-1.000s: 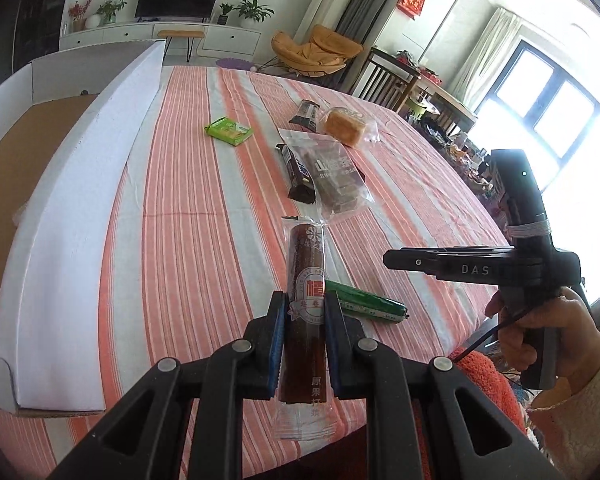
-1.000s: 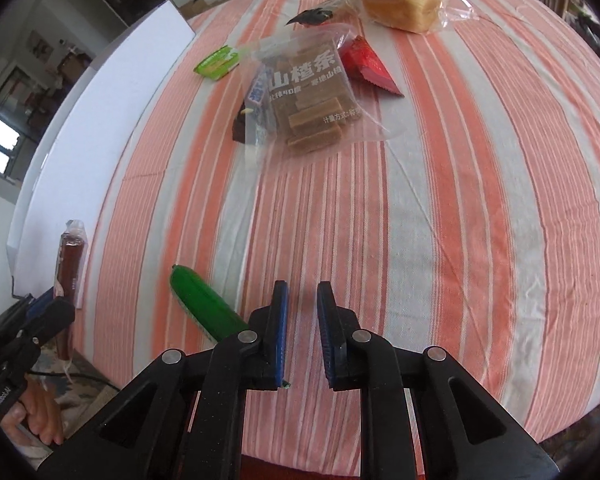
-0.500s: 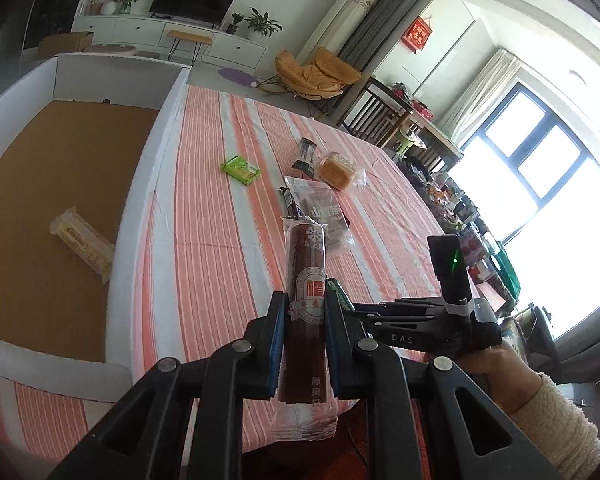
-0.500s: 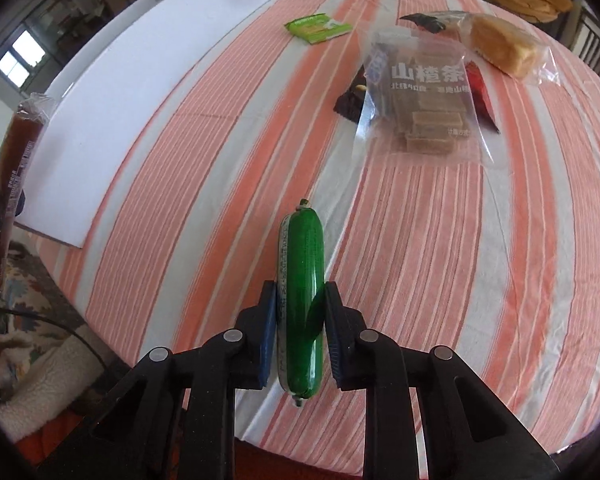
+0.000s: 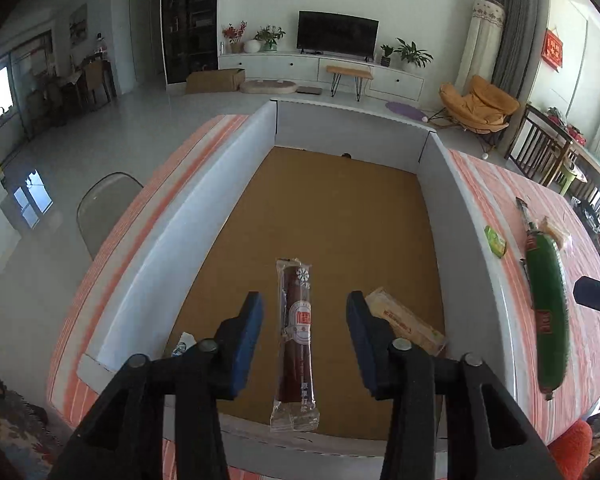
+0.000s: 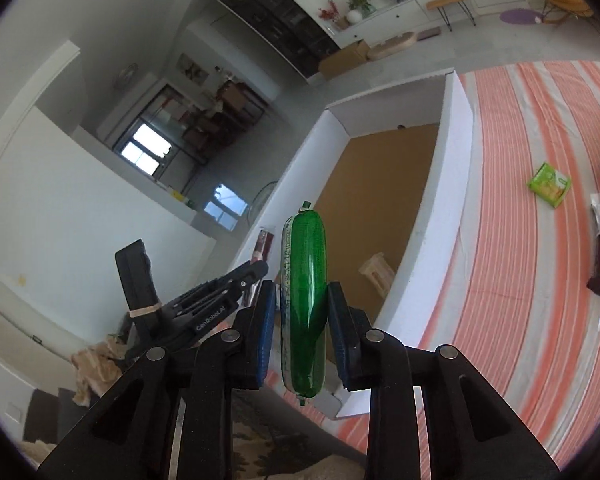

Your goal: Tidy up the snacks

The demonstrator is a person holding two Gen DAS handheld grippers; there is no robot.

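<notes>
Box (image 5: 152,248): white walls looking like smooth matt card, brown floor like raw cardboard. Sausage (image 6: 304,292) showing glossy green plastic skin. Brown stick (image 5: 296,340) sitting in clear shiny film. Worktop (image 6: 520,240) wearing striped woven cloth. Fingers (image 5: 244,340) showing matt blue pads, black plastic.

Left gripper (image 5: 303,332) jaws just opened, wide over the box (image 5: 452,184). Brown stick (image 5: 296,340) lies between them, touching neither pad. Wafer pack (image 5: 408,322) just right of the right finger. Green sausage (image 5: 548,316) far right.

A black television (image 5: 337,36) is mounted above a white cabinet (image 5: 320,70); an orange lounge chair (image 5: 478,106) is set beside grey curtains (image 5: 514,28).
</notes>
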